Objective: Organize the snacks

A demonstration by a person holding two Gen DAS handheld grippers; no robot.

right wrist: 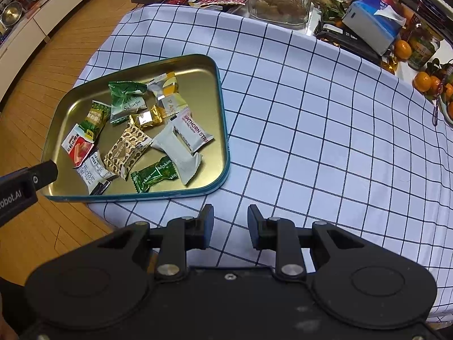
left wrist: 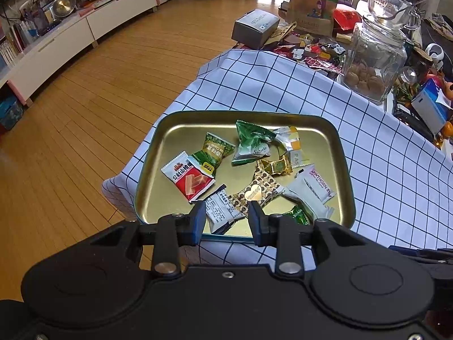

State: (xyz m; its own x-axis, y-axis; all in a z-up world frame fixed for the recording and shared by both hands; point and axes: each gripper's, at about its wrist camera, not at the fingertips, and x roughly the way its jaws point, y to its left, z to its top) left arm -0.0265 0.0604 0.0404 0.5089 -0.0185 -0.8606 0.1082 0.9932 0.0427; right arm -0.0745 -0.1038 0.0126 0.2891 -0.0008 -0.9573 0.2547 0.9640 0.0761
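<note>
Ten or so wrapped snacks (right wrist: 136, 138) sit in the tin tray (right wrist: 223, 130), left gripper (left wrist: 226, 208) spread empty right over its near edge, right gripper (right wrist: 230, 212) spread, off to the side

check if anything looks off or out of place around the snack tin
The tin sits near the table's corner, its near-left end overhanging the cloth's edge above the floor. Snacks lie jumbled inside it; none spilled.

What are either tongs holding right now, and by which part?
Nothing. The left tongs hover open over the tin tray of snacks; the right tongs are open above bare tablecloth, nothing between their fingers.
</note>
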